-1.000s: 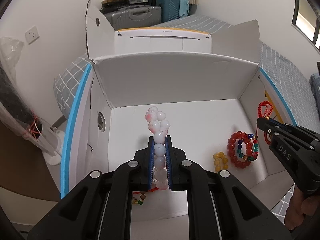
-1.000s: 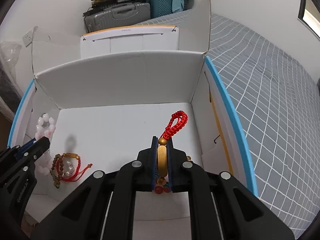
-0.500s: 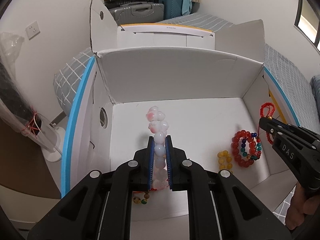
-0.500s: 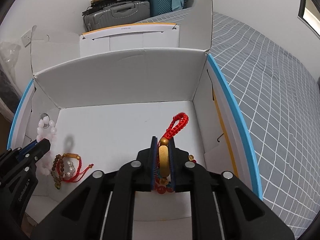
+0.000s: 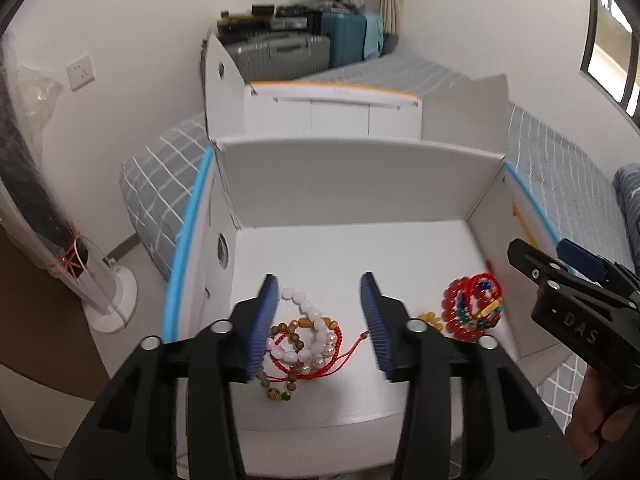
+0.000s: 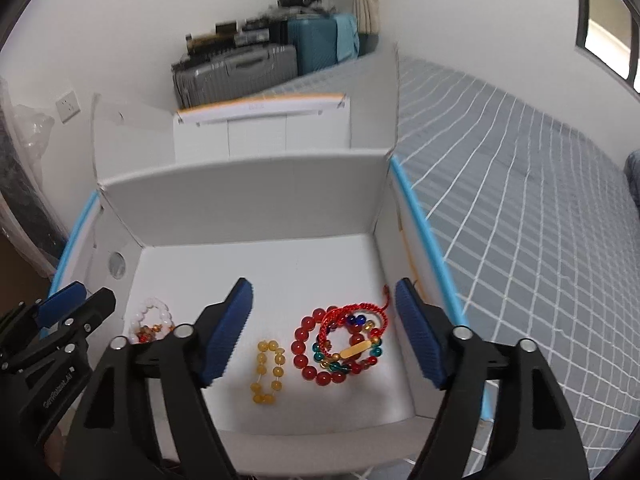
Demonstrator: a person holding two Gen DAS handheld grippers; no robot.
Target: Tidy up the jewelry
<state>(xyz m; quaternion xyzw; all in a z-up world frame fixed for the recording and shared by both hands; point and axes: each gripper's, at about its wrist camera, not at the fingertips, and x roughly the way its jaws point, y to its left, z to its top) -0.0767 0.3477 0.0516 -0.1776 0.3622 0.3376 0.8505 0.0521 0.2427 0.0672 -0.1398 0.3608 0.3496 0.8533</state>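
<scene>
An open white cardboard box (image 5: 360, 184) (image 6: 248, 208) lies on the bed. My left gripper (image 5: 322, 320) is open and empty above the box's left side, over a pink-white bead bracelet (image 5: 310, 320) lying on a wooden bead and red cord bracelet (image 5: 296, 350). My right gripper (image 6: 324, 332) is open and empty above the right side, over a red cord bracelet with a gold bar (image 6: 356, 342) lying on a red bead bracelet (image 6: 310, 354). A yellow bead bracelet (image 6: 266, 372) lies between the two piles.
The box has blue-edged side flaps (image 5: 184, 252) (image 6: 424, 240). A grey checked bed cover (image 6: 520, 200) spreads to the right. Suitcases (image 6: 240, 72) stand at the back wall. A white fan base (image 5: 112, 300) stands on the floor at left.
Both grippers have opened and pulled back. The pink-white bracelet dropped onto the left pile; the red cord bracelet dropped onto the red bead bracelet at right.
</scene>
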